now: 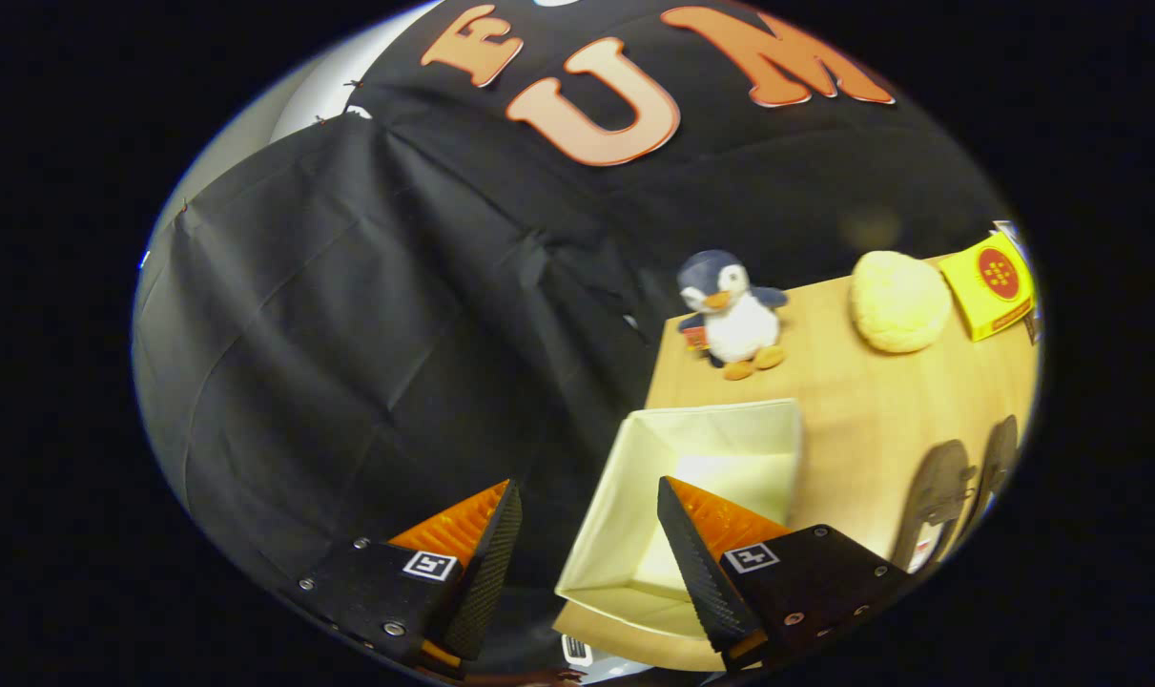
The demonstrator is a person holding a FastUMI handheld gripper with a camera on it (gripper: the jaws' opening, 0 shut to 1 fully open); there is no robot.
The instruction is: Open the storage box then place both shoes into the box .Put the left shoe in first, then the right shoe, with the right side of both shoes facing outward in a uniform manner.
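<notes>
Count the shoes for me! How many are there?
2. One shoe lies on the table beside the open box; the second shoe lies just past it, partly cut off. The tool is open, holding nothing.

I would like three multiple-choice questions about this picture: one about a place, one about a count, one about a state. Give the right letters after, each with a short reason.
1. Where does the penguin toy stand?
A. inside the box
B. on the table, beyond the box
C. on the shoes

2. How many shoes lie on the table?
A. one
B. two
C. four

3. In what state is the storage box?
A. open, nothing in it
B. closed with a lid
C. open, one shoe inside

Answers:
1. B: the toy sits on the wooden top past the box's far wall.
2. B: two dark shoes lie side by side, beside the box.
3. A: its pale inside is bare. The gripper is open above its near edge, holding nothing.
</notes>
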